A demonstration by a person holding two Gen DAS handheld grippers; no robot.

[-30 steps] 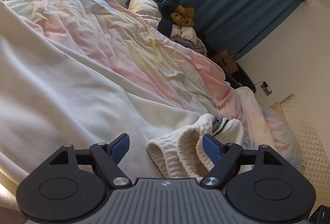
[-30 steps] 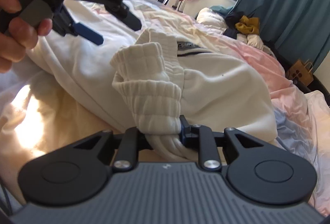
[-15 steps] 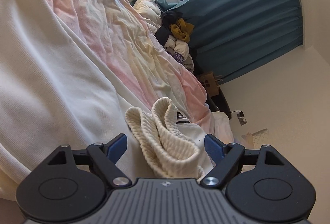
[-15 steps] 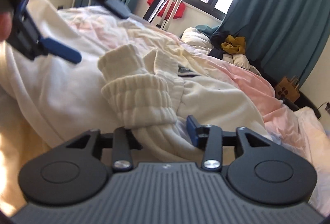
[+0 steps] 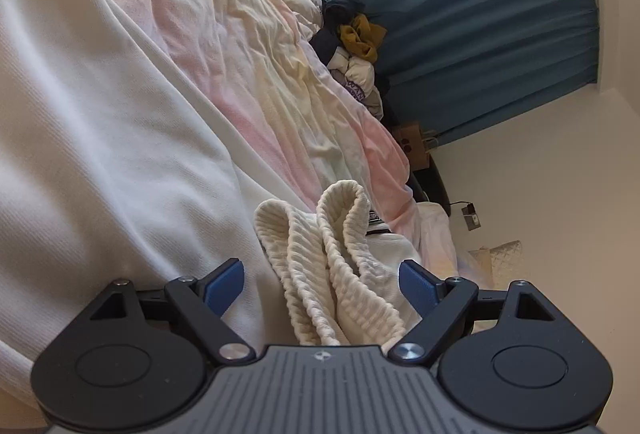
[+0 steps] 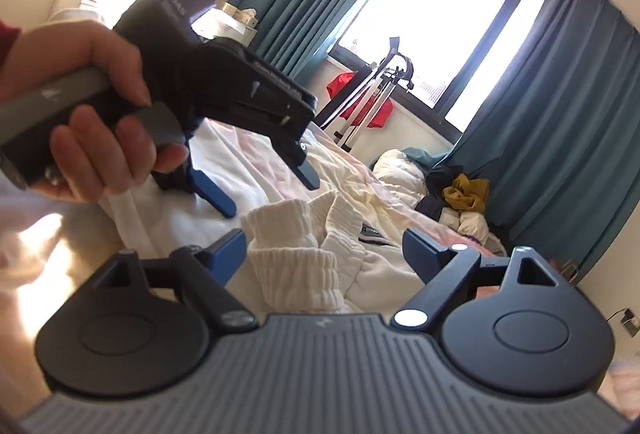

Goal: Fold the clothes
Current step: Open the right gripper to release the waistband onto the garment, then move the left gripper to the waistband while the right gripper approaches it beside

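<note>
Letting go: my right gripper (image 6: 324, 254), clamped on the ribbed cuff (image 6: 296, 266) a second ago, now stands wide open and empty above it. My left gripper (image 5: 322, 288) stays wide open too, holding nothing, cuff folds (image 5: 340, 266) lying between its pads untouched. The white sweatshirt (image 6: 384, 274) lies bunched on the pink-cream duvet (image 5: 248, 46), so I judge this fold placed and a fresh grasp due. Neck label (image 6: 370, 230) unreadable; purple print on the far clothes pile (image 5: 356, 90) reads roughly "WAN".
</note>
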